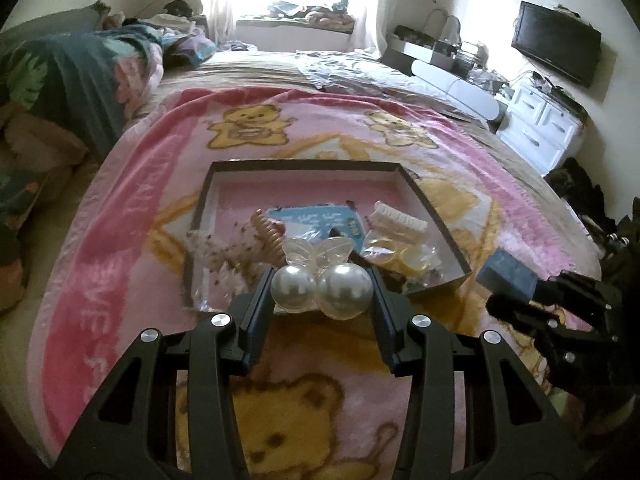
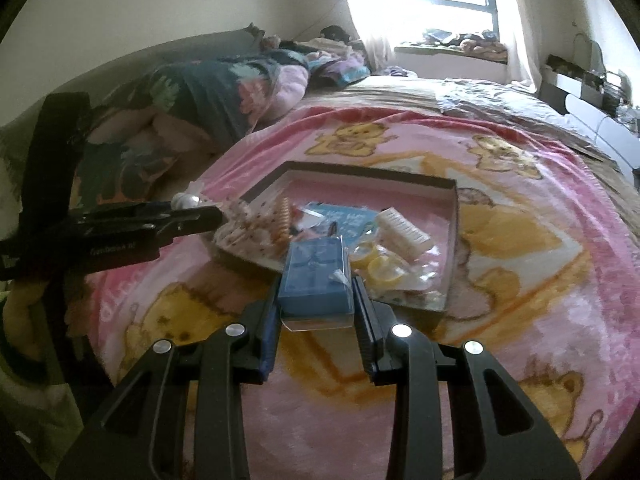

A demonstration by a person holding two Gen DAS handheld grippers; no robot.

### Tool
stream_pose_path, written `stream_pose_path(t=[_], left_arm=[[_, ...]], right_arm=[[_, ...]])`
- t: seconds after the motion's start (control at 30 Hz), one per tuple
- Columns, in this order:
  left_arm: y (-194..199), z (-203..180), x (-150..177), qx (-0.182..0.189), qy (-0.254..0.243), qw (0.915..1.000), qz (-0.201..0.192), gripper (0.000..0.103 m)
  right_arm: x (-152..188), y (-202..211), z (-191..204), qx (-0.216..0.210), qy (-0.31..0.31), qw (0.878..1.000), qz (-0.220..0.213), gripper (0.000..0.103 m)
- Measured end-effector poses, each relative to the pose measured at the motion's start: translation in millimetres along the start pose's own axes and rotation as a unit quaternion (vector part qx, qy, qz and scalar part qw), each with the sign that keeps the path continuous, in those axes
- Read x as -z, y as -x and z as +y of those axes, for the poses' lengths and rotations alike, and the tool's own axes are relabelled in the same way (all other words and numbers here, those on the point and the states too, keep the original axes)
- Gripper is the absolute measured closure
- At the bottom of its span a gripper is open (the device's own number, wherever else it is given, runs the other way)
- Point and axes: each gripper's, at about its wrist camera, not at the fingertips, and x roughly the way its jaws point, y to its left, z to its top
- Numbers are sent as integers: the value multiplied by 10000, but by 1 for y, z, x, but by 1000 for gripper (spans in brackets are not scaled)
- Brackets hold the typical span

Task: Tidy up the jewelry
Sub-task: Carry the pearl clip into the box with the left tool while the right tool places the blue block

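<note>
A shallow dark-rimmed box [image 1: 424, 196] with a pink floor lies on the pink bear blanket; it also shows in the right wrist view [image 2: 454, 216]. In it lie a gold comb clip [image 1: 269, 236], a white claw clip [image 1: 398, 222], yellow rings in clear bags [image 1: 394, 256] and a blue card [image 1: 316, 220]. My left gripper [image 1: 322, 294] is shut on a clear butterfly clip with two big pearls [image 1: 320, 288], just above the box's near edge. My right gripper [image 2: 316, 292] is shut on a small blue box in clear wrap [image 2: 314, 278], at the near edge of the dark-rimmed box.
The pink bear blanket [image 1: 160, 208] covers the bed. Folded quilts and pillows [image 1: 68, 80] lie at the left. A white dresser [image 1: 540, 124] and a wall TV [image 1: 556, 48] stand at the right. The right gripper shows in the left wrist view [image 1: 516, 280].
</note>
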Motion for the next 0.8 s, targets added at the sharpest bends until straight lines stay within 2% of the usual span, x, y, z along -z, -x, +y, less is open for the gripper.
stream_pose_path(t=[0.37,0.8], left_arm=[[-22,-9,-20,-47,-18,10000,10,66],[-73,3,-25,-303,69,9987,401,66]], right_arm=[[-21,-8,-27,226,-197,9994,-146,71],[-36,-47,-37,233,-190,9995,52,71]])
